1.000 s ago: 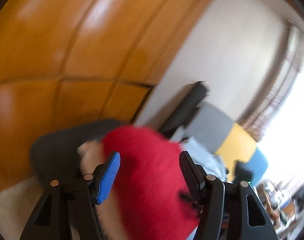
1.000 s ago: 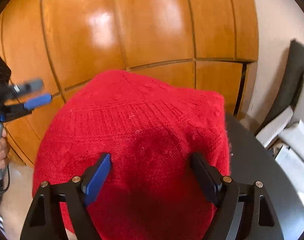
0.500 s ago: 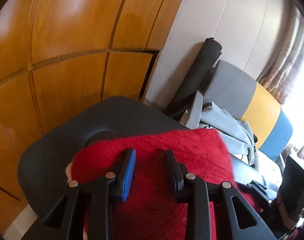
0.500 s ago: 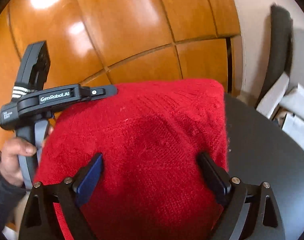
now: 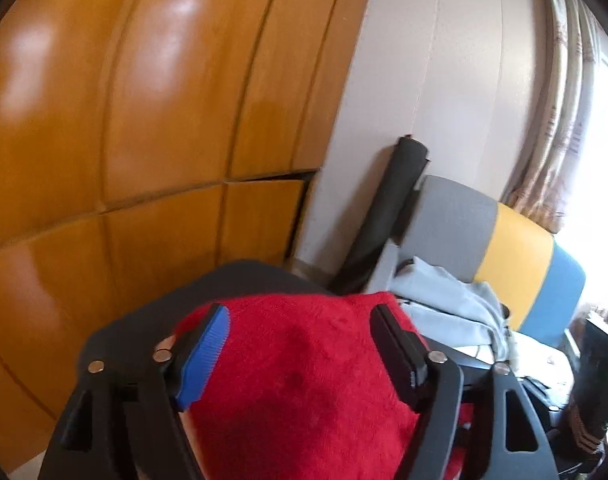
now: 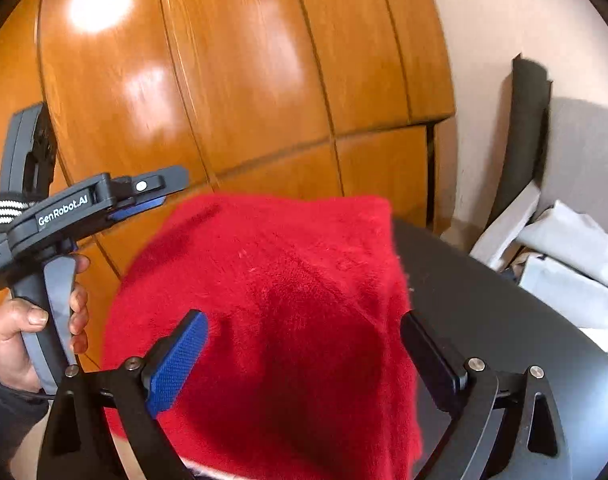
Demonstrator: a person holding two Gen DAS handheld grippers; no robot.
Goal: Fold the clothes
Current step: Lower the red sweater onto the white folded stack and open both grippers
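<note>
the red sweater (image 6: 272,300) lies folded on the dark counter (image 6: 504,320); both grippers' jaws have just been opening and stand wide over it, gripping nothing; this fold looks done

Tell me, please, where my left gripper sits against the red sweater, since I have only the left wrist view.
Observer: The right wrist view shows the left gripper side-on at the far left corner of the red sweater. Its jaws have just been opening, with cloth between them but not pinched.
Operator: Thank you. What is the right gripper doing?
Observer: The right gripper straddles the near part of the sweater. Its jaws are wide and have just opened further, and the cloth between them is not clamped.
Operator: How is the left gripper being held?
Observer: A hand wraps around its grey handle, with the fingers curled around the trigger lever.
</note>
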